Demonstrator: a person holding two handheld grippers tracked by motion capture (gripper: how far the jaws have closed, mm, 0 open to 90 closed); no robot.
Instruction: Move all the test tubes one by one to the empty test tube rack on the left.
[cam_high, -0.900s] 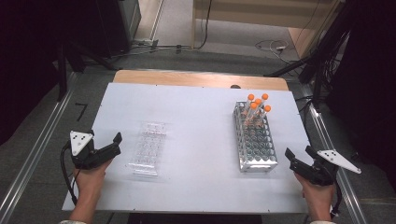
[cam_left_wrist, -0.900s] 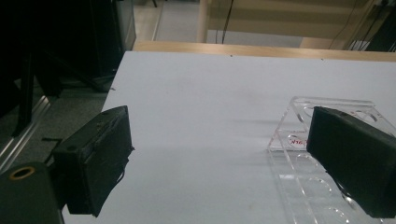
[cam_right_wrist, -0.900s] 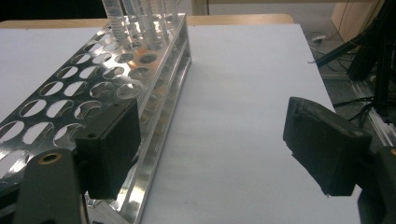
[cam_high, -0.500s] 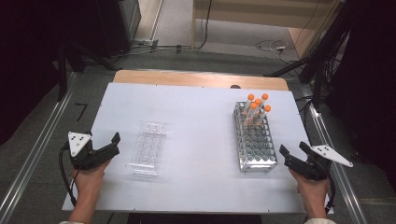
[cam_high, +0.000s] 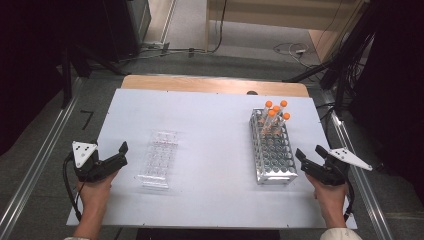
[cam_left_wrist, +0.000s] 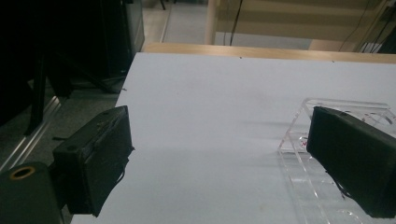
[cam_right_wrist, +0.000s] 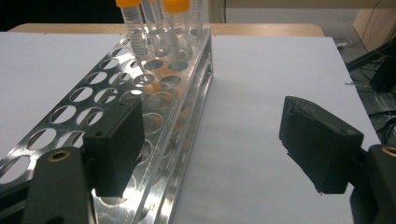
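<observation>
A metal tube rack (cam_high: 273, 150) stands on the white table at the right, with several orange-capped tubes (cam_high: 275, 113) in its far end. A clear plastic rack (cam_high: 158, 159) lies left of centre. My left gripper (cam_high: 121, 155) is open just left of the clear rack, with nothing between its jaws. In the left gripper view the left gripper (cam_left_wrist: 219, 126) frames bare table, and the clear rack (cam_left_wrist: 299, 172) sits by the right jaw. My right gripper (cam_high: 306, 161) is open beside the metal rack's near right corner. The right gripper (cam_right_wrist: 215, 112) has the metal rack (cam_right_wrist: 154, 107) against its left jaw, with the tubes (cam_right_wrist: 161, 23) beyond.
The white table top (cam_high: 210, 120) has a wooden strip (cam_high: 215, 85) along its far edge. Metal rails run along the floor on both sides. Dark equipment and cables (cam_high: 345, 65) stand beyond the table at the back right.
The right gripper has edged forward and left, closer to the metal rack's near corner. The left gripper has stayed almost in place.
</observation>
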